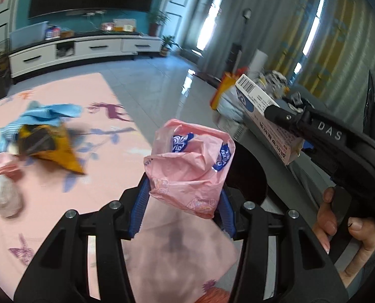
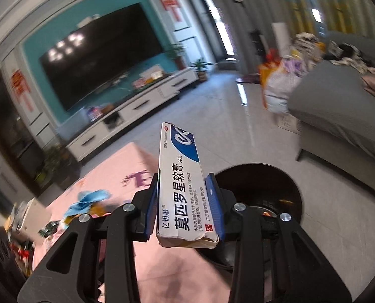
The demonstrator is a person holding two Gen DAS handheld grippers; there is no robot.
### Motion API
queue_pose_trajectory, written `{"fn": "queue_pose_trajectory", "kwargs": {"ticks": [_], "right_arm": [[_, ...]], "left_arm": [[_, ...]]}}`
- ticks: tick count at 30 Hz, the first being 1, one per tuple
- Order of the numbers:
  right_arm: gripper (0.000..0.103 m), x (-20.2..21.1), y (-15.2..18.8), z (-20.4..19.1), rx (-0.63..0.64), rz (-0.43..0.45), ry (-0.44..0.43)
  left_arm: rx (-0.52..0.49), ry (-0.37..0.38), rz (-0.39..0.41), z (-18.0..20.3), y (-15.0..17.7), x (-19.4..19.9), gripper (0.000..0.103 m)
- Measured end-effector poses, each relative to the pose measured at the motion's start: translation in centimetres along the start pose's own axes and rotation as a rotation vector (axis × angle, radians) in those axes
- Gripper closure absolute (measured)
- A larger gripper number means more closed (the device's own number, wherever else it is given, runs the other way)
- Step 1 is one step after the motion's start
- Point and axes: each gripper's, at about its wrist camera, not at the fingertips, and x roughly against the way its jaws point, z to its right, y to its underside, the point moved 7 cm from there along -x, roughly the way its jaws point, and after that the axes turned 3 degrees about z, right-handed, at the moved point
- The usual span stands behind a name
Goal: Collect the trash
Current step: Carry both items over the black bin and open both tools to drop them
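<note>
Pink plastic, a crumpled wrapper [image 1: 187,164], sits pinched between the blue pads of the left claw [image 1: 185,202], and the right claw [image 2: 185,202] is clamped on a long ointment box [image 2: 182,192], so both carry trash above the pink bench [image 1: 91,151]. Just beyond the bench edge stands a dark round bin [image 2: 268,194], open at the top, and I judge the step in hand to be carrying both pieces over it. To do it well, each claw should come right over the dark mouth before letting go; the wrapper is light and may cling to a pad or drift, so it wants a low release and perhaps a small shake, while the stiff box should be tipped end-down so it does not bridge the rim. Releasing one piece at a time would keep the claws from knocking together. Only the left view shows what is left to gather: a blue cloth [image 1: 46,116], an orange wrapper [image 1: 53,151] and a pale wad [image 1: 3,199] on the bench, plus the hand [image 1: 344,229] gripping the right tool. Only the right view shows the bin's full mouth, something shiny inside it, and the box's printed face.
</note>
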Motion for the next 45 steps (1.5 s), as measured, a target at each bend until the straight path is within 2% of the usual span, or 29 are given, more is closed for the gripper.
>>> {"fn": "queue_pose_trajectory", "kwargs": {"ticks": [10,19,29,31,33,35,36,41,45], "right_arm": [[0.066,-1.3,1.2,6.9,-0.111,-0.046,0.171],[0.065,-3.2,2.8,10.2,-0.168,-0.125,0.27],[0.065,-4.3,3.2,11.5,-0.202,-0.159,0.277],[0.065,-4.3,3.1,11.6,-0.191,-0.161,0.286],[0.06,-4.2,2.9,11.5,-0.193,-0.158,0.278],[0.041,-4.0,2.7,11.3,-0.2,-0.144,0.264],[0.039,-3.8,2.5,11.1,-0.197,-0.134,0.259],[0.021,-2.6,1.3,9.7,-0.194,-0.077,0.224],[0.01,-1.7,0.5,6.9,-0.166,-0.037,0.15]], "left_arm": [[-0.06,0.06,-0.101,4.6,1.5,-6.5,0.052],[-0.088,0.109,-0.176,7.7,2.9,-10.3,0.052],[-0.102,0.123,-0.222,8.7,4.1,-12.3,0.051],[-0.101,0.123,-0.219,9.0,3.9,-12.3,0.044],[-0.1,0.121,-0.211,9.0,3.8,-12.1,0.027],[-0.11,0.117,-0.193,9.0,3.5,-11.6,0.022],[-0.115,0.105,-0.187,8.8,3.4,-11.4,0.016],[-0.103,0.06,-0.108,6.6,1.8,-8.3,0.003],[-0.066,-0.034,-0.031,2.3,0.3,-4.3,0.003]]}}
